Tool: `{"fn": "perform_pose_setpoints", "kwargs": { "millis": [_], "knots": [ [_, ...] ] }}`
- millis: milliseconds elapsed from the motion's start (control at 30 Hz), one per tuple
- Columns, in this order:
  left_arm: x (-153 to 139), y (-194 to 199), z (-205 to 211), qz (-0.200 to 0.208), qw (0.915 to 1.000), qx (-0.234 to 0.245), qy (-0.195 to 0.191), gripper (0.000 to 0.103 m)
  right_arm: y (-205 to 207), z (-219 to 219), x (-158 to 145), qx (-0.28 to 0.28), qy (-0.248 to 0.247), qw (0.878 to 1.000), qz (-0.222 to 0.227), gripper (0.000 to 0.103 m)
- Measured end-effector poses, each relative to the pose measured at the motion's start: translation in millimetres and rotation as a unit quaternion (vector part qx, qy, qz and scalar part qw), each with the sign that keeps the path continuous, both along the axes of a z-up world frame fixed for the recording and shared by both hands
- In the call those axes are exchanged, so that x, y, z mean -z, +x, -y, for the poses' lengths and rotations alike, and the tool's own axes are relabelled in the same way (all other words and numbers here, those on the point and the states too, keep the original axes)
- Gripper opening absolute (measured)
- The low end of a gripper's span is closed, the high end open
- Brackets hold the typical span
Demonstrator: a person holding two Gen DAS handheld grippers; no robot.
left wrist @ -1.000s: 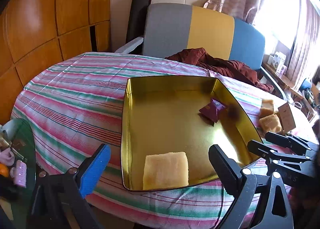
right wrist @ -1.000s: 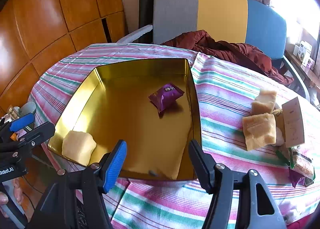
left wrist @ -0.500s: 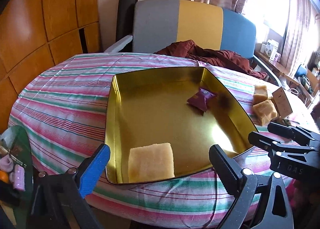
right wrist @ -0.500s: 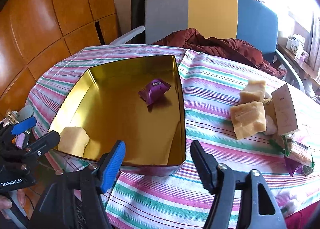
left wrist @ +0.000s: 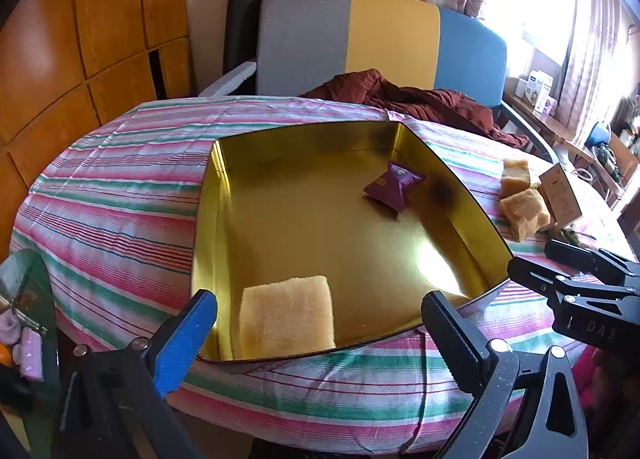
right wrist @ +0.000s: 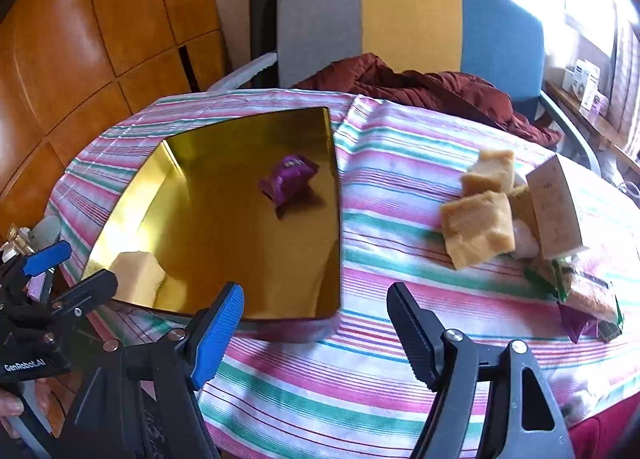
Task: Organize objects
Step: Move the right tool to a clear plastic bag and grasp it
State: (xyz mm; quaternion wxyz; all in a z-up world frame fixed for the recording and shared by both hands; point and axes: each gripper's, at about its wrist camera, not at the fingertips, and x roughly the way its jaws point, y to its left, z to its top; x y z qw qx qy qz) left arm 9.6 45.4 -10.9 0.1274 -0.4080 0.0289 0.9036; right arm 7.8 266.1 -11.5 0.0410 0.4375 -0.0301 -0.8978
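On the counter (left wrist: 120, 187), under a striped cloth, sits a gold tin (left wrist: 208, 227), open side up. Inside the tin: a yellow sponge (left wrist: 287, 317) at the near edge, about 7 o'clock in the left wrist view, lying flat. A purple snack packet (left wrist: 394, 183) lies toward 2 o'clock, well apart from the sponge, close to the right wall.

Left gripper (left wrist: 318, 329): jaws apart, nothing between them, hanging over the near rim of the tin with the sponge just beyond the gap. Blue pad on its left finger, black toothed pad on its right.

Right gripper (right wrist: 314, 325): jaws apart, nothing between them, over bare cloth just off the tin's near right corner. It shows at 3 o'clock in the left wrist view (left wrist: 576, 279).

Outside the tin, at 2 to 3 o'clock in the right wrist view: two tan sponge blocks (right wrist: 478, 227), touching each other, beside a cardboard tag (right wrist: 556, 207) standing tilted. Near that, a green wrapper (right wrist: 588, 287) with a purple packet corner under it.

Far side of the counter: dark red cloth (right wrist: 420, 87) heaped on a grey, yellow and blue chair (right wrist: 412, 23). A fingertip (right wrist: 10, 407) shows at 8 o'clock under the left gripper's handle.
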Motion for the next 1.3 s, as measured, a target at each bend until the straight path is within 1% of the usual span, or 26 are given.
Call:
{"fn": "perform_pose_setpoints", "kwargs": {
  "millis": [133,333,400,467,500,567,600,633,700,733,800,867,933,1000,1033,1067,1133,1200,1267,1300],
  "knots": [
    [0.3,0.8,-4.6,0.001,0.9999,0.012,-0.001,0.103,5.1,-13.5,4.7,0.01,0.009,1.0,0.012,0.075],
    [-0.5,0.8,-8.9,0.001,0.9996,0.025,0.008,0.103,16.8,-57.0,5.1,0.041,0.018,0.998,0.033,0.075],
    [0.6,0.1,-10.6,0.007,0.9994,0.032,0.012,0.103,22.2,-74.0,3.1,0.043,0.03,0.998,0.039,0.075],
    [1.8,0.0,-12.5,0.011,0.9991,0.037,0.016,0.103,26.8,-94.3,0.9,0.047,0.051,0.996,0.053,0.075],
    [2.4,0.1,-13.9,0.013,0.999,0.04,0.016,0.103,29.9,-107.2,-0.1,0.051,0.068,0.994,0.065,0.075],
    [3.1,0.4,-16.9,0.014,0.9987,0.047,0.016,0.103,33.7,-128.6,-0.6,0.056,0.085,0.991,0.087,0.075],
    [3.2,0.9,-18.7,0.014,0.9984,0.052,0.017,0.103,34.9,-144.4,2.1,0.056,0.096,0.987,0.115,0.076],
    [2.8,0.9,-21.2,0.014,0.9981,0.058,0.019,0.103,36.9,-154.3,3.9,0.058,0.11,0.983,0.132,0.076],
    [1.1,2.0,-26.7,0.012,0.9972,0.07,0.022,0.103,40.4,-174.6,9.6,0.057,0.145,0.974,0.166,0.083],
    [0.0,2.3,-30.4,0.011,0.9968,0.076,0.022,0.103,41.5,-185.9,15.3,0.053,0.156,0.968,0.192,0.083],
    [-1.9,2.5,-37.6,0.01,0.9955,0.091,0.024,0.103,42.5,-204.8,25.5,0.054,0.172,0.957,0.228,0.083],
    [-4.1,1.8,-45.0,0.009,0.9943,0.103,0.025,0.103,41.1,-216.2,32.9,0.052,0.166,0.952,0.251,0.083],
    [-6.5,1.1,-53.2,0.008,0.9936,0.11,0.026,0.103,37.9,-224.9,39.5,0.053,0.156,0.949,0.268,0.081],
    [-9.3,0.7,-60.4,0.005,0.9925,0.119,0.025,0.103,33.8,-228.7,44.3,0.049,0.146,0.947,0.282,0.073],
    [-11.1,0.5,-64.6,0.005,0.9916,0.127,0.027,0.103,32.6,-228.8,47.3,0.045,0.146,0.945,0.288,0.063],
    [-13.2,0.1,-68.7,0.004,0.9903,0.135,0.031,0.103,31.7,-228.6,50.9,0.043,0.149,0.943,0.293,0.058],
    [-17.0,-2.7,-76.9,0.008,0.9873,0.153,0.044,0.103,30.3,-227.8,51.6,0.039,0.151,0.944,0.29,0.055],
    [-19.8,-6.1,-87.5,0.014,0.9839,0.169,0.057,0.103,30.9,-227.3,50.9,0.037,0.149,0.946,0.284,0.049],
    [-22.2,-10.7,-100.3,0.023,0.9804,0.183,0.069,0.103,32.4,-229.2,47.7,0.052,0.144,0.95,0.273,0.047],
    [-22.7,-13.5,-107.8,0.03,0.9782,0.191,0.076,0.103,33.7,-231.2,45.0,0.058,0.137,0.953,0.263,0.047]
  ]
}}
